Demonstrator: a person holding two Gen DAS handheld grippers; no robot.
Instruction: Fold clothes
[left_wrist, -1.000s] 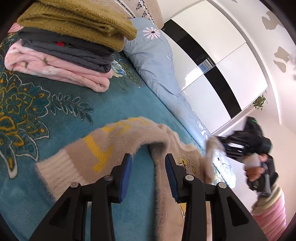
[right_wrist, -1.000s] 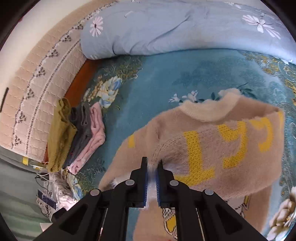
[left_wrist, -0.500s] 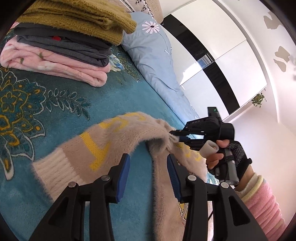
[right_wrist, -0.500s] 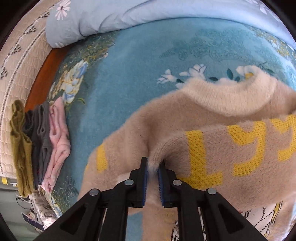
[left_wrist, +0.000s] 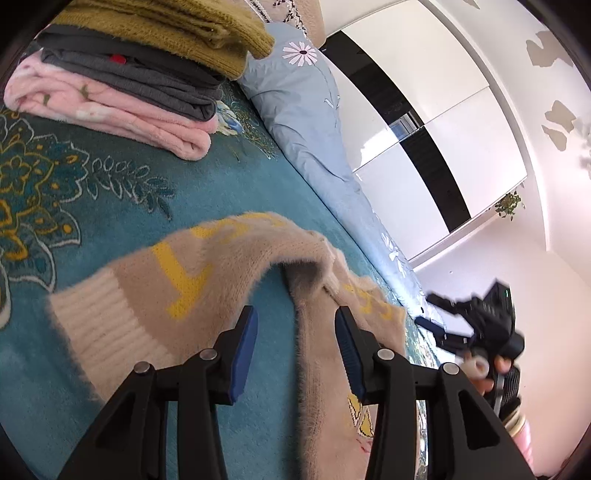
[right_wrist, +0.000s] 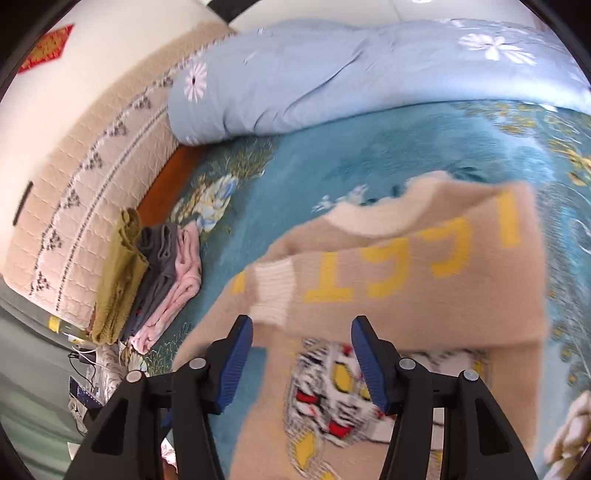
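A fuzzy beige sweater (right_wrist: 406, 266) with yellow lettering and a cartoon print lies on the teal floral bedspread (right_wrist: 295, 177), one sleeve with a ribbed cream cuff (right_wrist: 275, 291) folded across its front. In the left wrist view the sweater (left_wrist: 207, 273) lies just beyond my left gripper (left_wrist: 295, 332), which is open and empty above its edge. My right gripper (right_wrist: 301, 347) is open and empty above the sweater's lower front; it also shows in the left wrist view (left_wrist: 476, 328), held off to the right.
A stack of folded clothes, olive on grey on pink (left_wrist: 147, 74), sits at the far left of the bed, also in the right wrist view (right_wrist: 147, 273). A light blue floral duvet (right_wrist: 351, 74) runs along the far side. A padded headboard (right_wrist: 74, 166) stands at the left.
My right gripper has opened, let go of the sweater sleeve and pulled back to the right. The sleeve now lies across the sweater's front. My left gripper has stayed open.
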